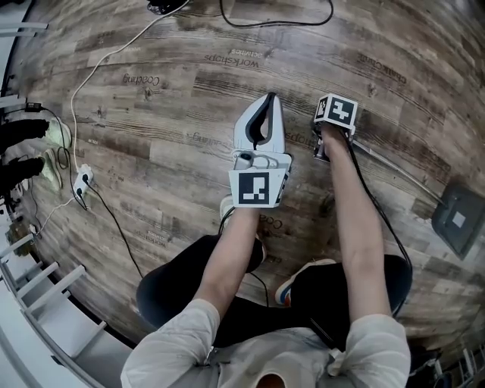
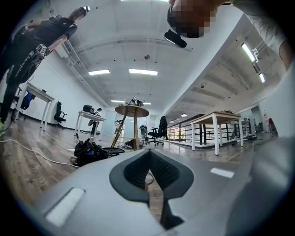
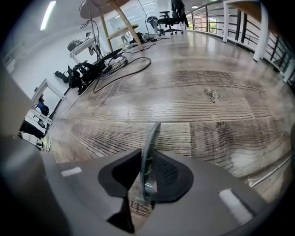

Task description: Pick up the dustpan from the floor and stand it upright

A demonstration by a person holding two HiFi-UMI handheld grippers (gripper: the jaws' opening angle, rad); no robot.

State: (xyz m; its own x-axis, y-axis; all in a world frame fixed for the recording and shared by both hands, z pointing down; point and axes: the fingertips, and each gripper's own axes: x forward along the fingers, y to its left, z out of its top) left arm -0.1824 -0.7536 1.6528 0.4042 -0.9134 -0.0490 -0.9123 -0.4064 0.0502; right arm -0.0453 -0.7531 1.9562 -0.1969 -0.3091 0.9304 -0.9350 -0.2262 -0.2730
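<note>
The grey dustpan [image 1: 458, 220] lies flat on the wooden floor at the right edge of the head view. Its long thin pole [image 1: 402, 176] runs up-left to my right gripper [image 1: 322, 149], which points steeply down. In the right gripper view the handle end [image 3: 156, 129] stands between the pads, and my right gripper [image 3: 148, 150] is shut on it; the pole [image 3: 272, 169] also shows at lower right. My left gripper [image 1: 270, 97] is held level in front of me, away from the dustpan. Its tips meet, shut on nothing [image 2: 150, 152].
A white cable and power strip [image 1: 82, 180] lie on the floor at left, and a black cable [image 1: 276, 21] at the top. White shelving [image 1: 45, 303] stands at lower left. Another person [image 2: 27, 50], a round table [image 2: 132, 110], a black bag [image 2: 90, 151] and desks lie further off.
</note>
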